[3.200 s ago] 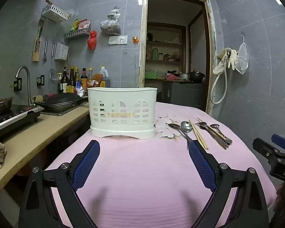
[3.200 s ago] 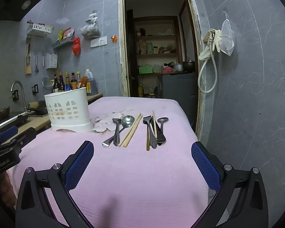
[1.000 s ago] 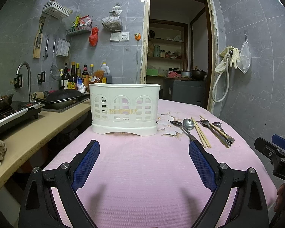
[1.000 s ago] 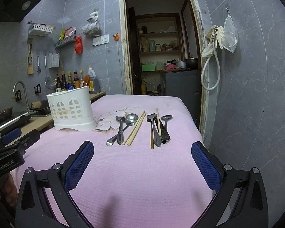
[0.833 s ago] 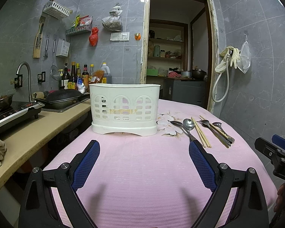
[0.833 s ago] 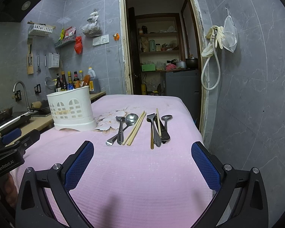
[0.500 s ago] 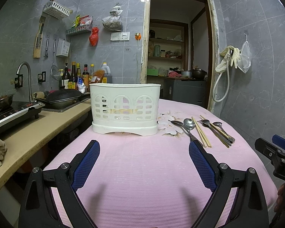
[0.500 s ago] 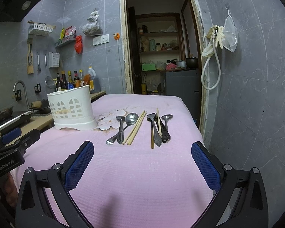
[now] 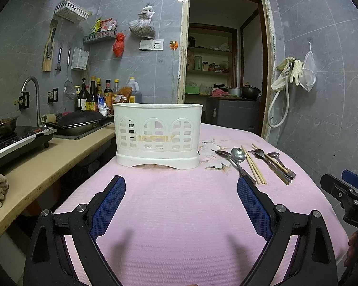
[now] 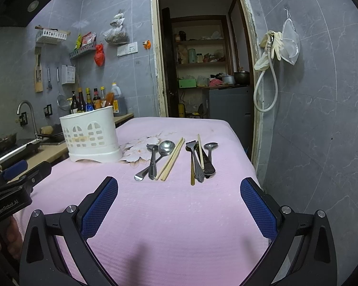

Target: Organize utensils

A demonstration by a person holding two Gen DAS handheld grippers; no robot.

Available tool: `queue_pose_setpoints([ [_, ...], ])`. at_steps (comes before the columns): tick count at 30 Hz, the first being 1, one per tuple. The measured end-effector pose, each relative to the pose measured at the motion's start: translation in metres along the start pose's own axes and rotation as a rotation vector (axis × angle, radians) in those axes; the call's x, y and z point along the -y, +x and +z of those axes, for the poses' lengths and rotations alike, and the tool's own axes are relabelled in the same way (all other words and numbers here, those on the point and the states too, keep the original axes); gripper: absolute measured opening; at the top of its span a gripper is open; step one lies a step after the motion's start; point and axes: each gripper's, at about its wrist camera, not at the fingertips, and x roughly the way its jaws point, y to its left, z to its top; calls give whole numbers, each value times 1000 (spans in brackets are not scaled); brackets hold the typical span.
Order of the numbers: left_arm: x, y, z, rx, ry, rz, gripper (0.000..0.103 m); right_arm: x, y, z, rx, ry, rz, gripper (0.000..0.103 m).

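Grey-tiled kitchen, pink-clothed desk (image 10: 179, 226). White utensil holder (image 9: 158, 135) upright at 12 o'clock before left gripper (image 9: 181, 212), fingers (image 9: 108, 205) spread wide, holding nothing. Spoons (image 10: 158, 155), chopsticks (image 10: 170, 159) and a second utensil cluster (image 10: 200, 160) flat at 12 o'clock from right gripper (image 10: 179, 214), fingers (image 10: 257, 212) likewise released.

Dim, sharp, fisheye-warped edges

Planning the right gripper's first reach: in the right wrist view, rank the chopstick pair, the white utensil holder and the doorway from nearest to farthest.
From the right gripper:
1. Chopstick pair, just ahead, slightly left.
2. White utensil holder, farther back, left.
3. Doorway, beyond the table's far end.
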Motion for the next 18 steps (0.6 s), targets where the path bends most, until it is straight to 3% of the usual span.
queue_pose_setpoints([
  [11,2,17,20,-33,20,18,92,11,7,15,22,-45,-65,103],
  [18,11,51,49,-91,46,-98,92,39,30,49,22,-80,-111,103],
])
